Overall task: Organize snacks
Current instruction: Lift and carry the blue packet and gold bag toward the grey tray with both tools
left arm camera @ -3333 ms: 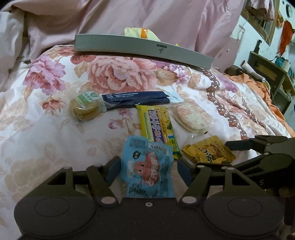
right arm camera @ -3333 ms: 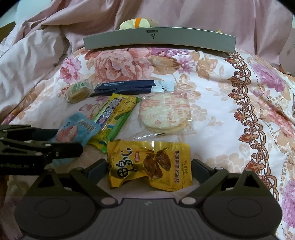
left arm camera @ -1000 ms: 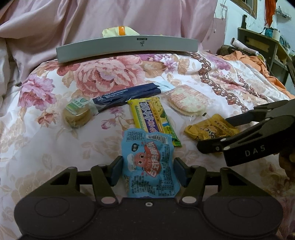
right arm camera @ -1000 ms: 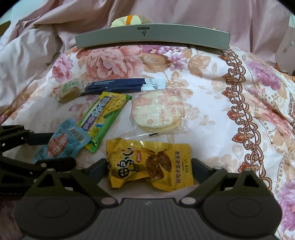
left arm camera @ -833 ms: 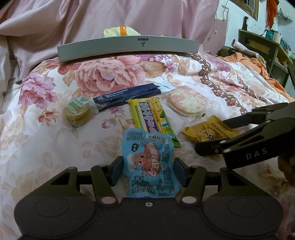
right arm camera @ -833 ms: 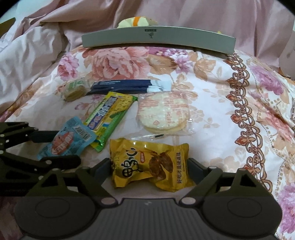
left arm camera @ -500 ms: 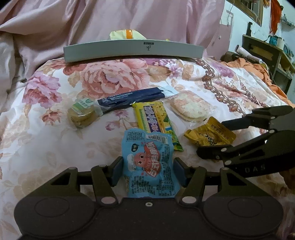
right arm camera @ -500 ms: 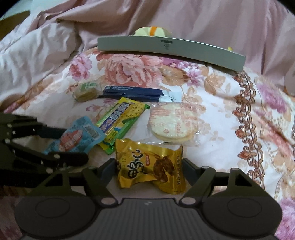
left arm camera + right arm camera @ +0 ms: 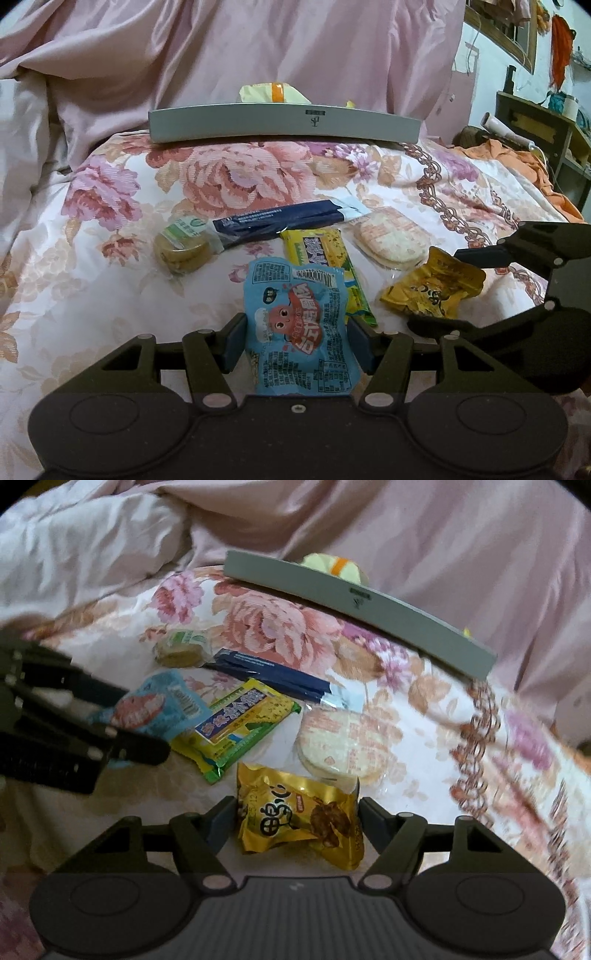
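- Left wrist view: the left gripper (image 9: 297, 341) holds a light blue plastic snack packet with a red cartoon figure (image 9: 301, 328) between its two blue pads, which press on both side edges; the packet stands up from the flowered quilt (image 9: 110, 280).
- Only this view shows the room at the right edge: a dark wooden shelf (image 9: 535, 125) and an orange cloth (image 9: 517, 158).
- The right gripper (image 9: 448, 288) comes in from the right; a crumpled yellow foil snack bag (image 9: 432, 290) sits between its dark fingers.
- Behind the blue packet lie a yellow-green flat wrapper bar (image 9: 325, 254), a long dark blue wrapper (image 9: 280, 221), a round cookie pack with a green label (image 9: 183, 245) and a clear pack of round pale rice crackers (image 9: 391, 240).
- A grey, low tray with a curved wall (image 9: 284, 127) stands at the far end, with a pale yellow packet (image 9: 271, 92) inside.
- Right wrist view: this picture is tilted and blurred at the right side.
- The right gripper (image 9: 297, 823) has just been closing its jaws; the yellow foil bag (image 9: 299, 819) is between them, squeezed and wrinkled, and the pads touch both sides.
- Only here the front print of the yellow bag is seen, with black characters.
- The left gripper (image 9: 122, 720) appears at the left, its fingers around the blue packet (image 9: 155, 709).
- The grey tray (image 9: 362, 613) is well apart, behind all the snacks.
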The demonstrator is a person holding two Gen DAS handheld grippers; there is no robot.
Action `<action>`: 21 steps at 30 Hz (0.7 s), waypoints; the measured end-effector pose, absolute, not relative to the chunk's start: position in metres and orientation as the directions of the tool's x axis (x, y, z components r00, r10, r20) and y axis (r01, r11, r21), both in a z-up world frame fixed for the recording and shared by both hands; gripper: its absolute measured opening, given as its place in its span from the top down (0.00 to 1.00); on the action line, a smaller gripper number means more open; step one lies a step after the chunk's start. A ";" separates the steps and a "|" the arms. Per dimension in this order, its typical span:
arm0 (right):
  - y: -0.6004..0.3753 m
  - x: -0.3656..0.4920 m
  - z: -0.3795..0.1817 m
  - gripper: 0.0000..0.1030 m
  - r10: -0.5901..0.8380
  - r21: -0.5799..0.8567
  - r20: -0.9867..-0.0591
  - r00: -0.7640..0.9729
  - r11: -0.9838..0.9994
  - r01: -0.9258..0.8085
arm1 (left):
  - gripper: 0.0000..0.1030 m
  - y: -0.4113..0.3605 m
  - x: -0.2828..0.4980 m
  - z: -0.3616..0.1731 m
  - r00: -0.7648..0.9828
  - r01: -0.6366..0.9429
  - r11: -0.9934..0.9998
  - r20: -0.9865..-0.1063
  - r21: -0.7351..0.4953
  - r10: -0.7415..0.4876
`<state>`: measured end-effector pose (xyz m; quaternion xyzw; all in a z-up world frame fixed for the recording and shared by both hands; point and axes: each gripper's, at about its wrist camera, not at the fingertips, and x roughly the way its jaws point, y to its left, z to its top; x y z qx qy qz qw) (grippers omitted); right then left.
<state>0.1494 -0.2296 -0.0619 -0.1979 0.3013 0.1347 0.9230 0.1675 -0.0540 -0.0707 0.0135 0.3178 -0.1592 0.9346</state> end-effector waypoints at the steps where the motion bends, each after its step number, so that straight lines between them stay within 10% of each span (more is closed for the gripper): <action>1: -0.227 0.148 -0.062 0.27 0.123 -0.307 -0.602 0.789 0.876 -0.371 | 0.42 -0.054 0.168 -0.071 0.747 0.306 0.949 -0.599 -0.075 -0.288; 21: -0.211 0.129 -0.065 0.27 0.050 -0.556 -0.483 0.874 0.754 -0.350 | 0.42 -0.052 0.165 -0.069 0.769 0.288 0.955 -0.577 -0.070 -0.274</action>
